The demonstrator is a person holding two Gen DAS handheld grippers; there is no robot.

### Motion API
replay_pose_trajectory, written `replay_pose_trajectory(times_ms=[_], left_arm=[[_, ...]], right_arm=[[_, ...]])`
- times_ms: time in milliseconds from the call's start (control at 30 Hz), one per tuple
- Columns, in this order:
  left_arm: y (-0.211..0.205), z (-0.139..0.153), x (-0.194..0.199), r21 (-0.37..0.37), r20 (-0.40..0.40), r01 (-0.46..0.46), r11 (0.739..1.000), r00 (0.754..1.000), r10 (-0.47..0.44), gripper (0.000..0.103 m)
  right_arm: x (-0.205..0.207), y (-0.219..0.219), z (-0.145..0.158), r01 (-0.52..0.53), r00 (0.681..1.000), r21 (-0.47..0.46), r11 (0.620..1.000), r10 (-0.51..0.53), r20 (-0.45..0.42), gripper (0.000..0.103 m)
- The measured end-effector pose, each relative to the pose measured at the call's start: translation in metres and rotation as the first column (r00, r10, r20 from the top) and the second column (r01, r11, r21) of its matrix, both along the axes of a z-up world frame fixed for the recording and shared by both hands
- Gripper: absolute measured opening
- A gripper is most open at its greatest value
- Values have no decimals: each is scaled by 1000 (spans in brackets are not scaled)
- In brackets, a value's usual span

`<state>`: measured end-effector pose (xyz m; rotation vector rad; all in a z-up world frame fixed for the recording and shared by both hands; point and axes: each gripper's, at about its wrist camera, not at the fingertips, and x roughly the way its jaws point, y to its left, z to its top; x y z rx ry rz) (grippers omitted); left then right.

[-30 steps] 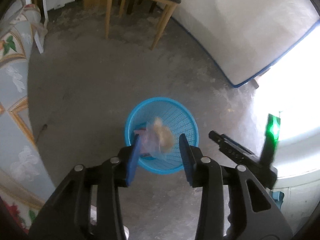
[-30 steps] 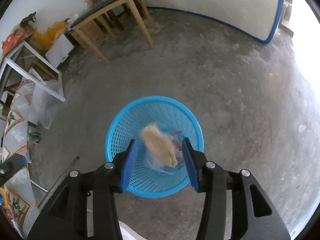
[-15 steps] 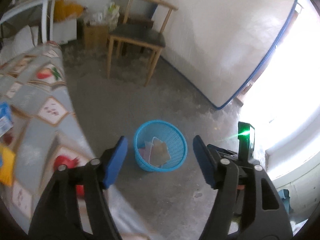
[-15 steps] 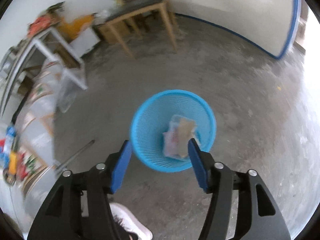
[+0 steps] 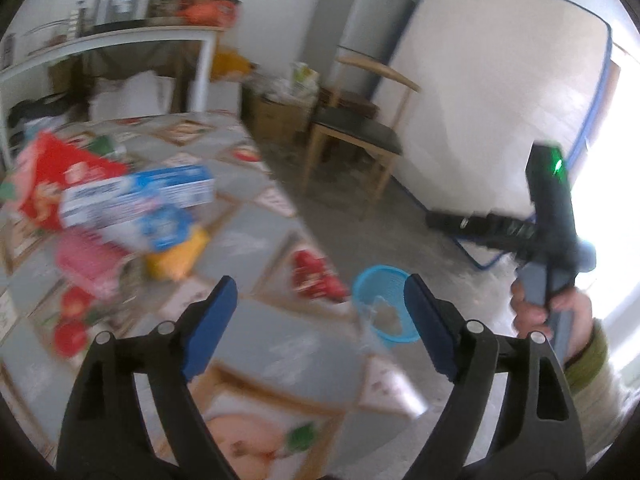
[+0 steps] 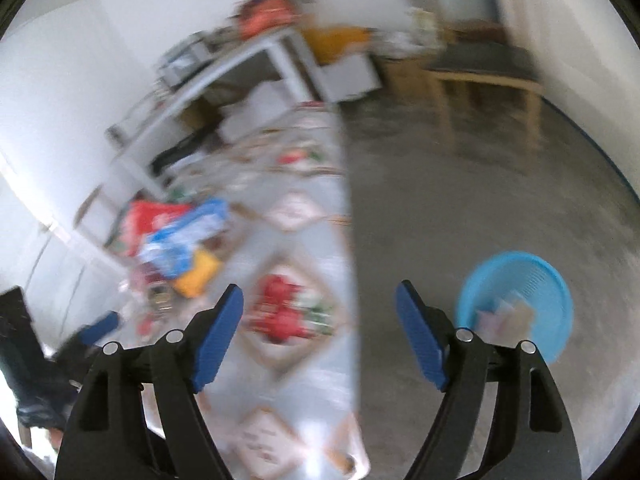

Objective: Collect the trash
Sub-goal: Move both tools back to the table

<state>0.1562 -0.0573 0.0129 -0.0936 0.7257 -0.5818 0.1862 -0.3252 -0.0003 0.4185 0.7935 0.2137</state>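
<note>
While the table (image 5: 248,236) fills the left and centre of both views, a blurred heap of packets (image 5: 120,208) lies at its upper left, uncollected; the basket (image 6: 516,300), on the floor at lower right, already holds some trash (image 6: 504,314); left gripper (image 5: 320,332) and right gripper (image 6: 320,332) both stand wide apart, empty; judging by that, part is done, the heap remains.

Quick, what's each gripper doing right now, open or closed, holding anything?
Left gripper: open, jaws wide apart, holding nothing.
Right gripper: open, jaws wide apart, holding nothing.
</note>
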Motion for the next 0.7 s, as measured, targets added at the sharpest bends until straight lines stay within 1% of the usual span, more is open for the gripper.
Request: replay_pose_trajectory(times_ms=[33, 100, 133, 233, 300, 467, 500, 600, 700], left_arm=[[11, -4, 0, 0, -1, -27, 1000, 1000, 27, 83], [37, -14, -2, -24, -26, -94, 995, 995, 93, 83], [49, -19, -3, -36, -49, -123, 992, 991, 121, 83], [77, -29, -3, -72, -106, -196, 978, 976, 188, 83], [90, -33, -3, -75, -123, -240, 968, 965, 230, 83], [119, -41, -4, -29, -117, -321, 947, 942, 316, 83], [123, -43, -3, -23, -114, -337, 941, 936, 333, 83], [139, -49, -2, -26, -128, -368, 929, 923, 362, 83], [151, -52, 1, -38, -142, -380, 924, 918, 371, 83]], right_arm=[[7, 19, 5, -41, 999, 6, 999, 41, 19, 83], [17, 48, 11, -88, 996, -8, 996, 88, 30, 84], [27, 69, 11, -119, 992, -19, 993, 119, 27, 84], [49, 112, 7, -192, 981, -47, 980, 192, 6, 84], [62, 135, 4, -215, 977, -77, 974, 214, -11, 84], [90, 175, 0, -231, 973, -84, 969, 229, -37, 84], [95, 181, -1, -229, 973, -102, 968, 226, -38, 84], [112, 199, -6, -218, 976, -195, 956, 215, -37, 84], [129, 214, -14, -209, 978, -279, 937, 206, -39, 84]])
